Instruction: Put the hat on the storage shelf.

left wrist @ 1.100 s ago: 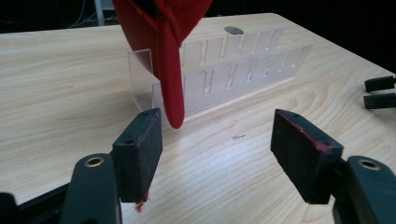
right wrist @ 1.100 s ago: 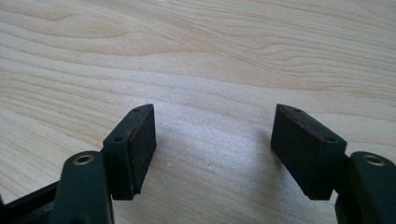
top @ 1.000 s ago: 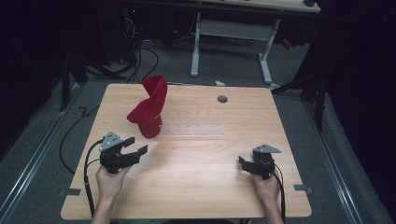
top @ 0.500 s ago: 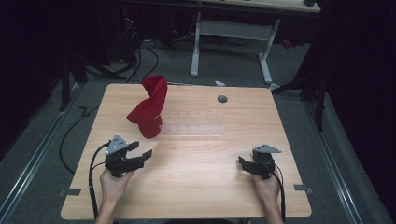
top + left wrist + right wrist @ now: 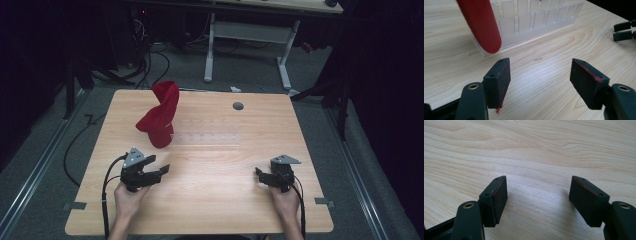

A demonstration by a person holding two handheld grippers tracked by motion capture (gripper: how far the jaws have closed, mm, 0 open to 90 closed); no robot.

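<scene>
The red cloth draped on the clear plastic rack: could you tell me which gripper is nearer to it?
Left. The left gripper sits just in front of the red cloth; the right gripper is far across the table.

A pale wooden table (image 5: 215, 200) stands on grey carpet (image 5: 45, 165), lit from above while the rest of the room falls into darkness. Behind it is a second desk on white legs (image 5: 247, 45), with black cables (image 5: 145, 60) tangled on the floor (left side).
</scene>
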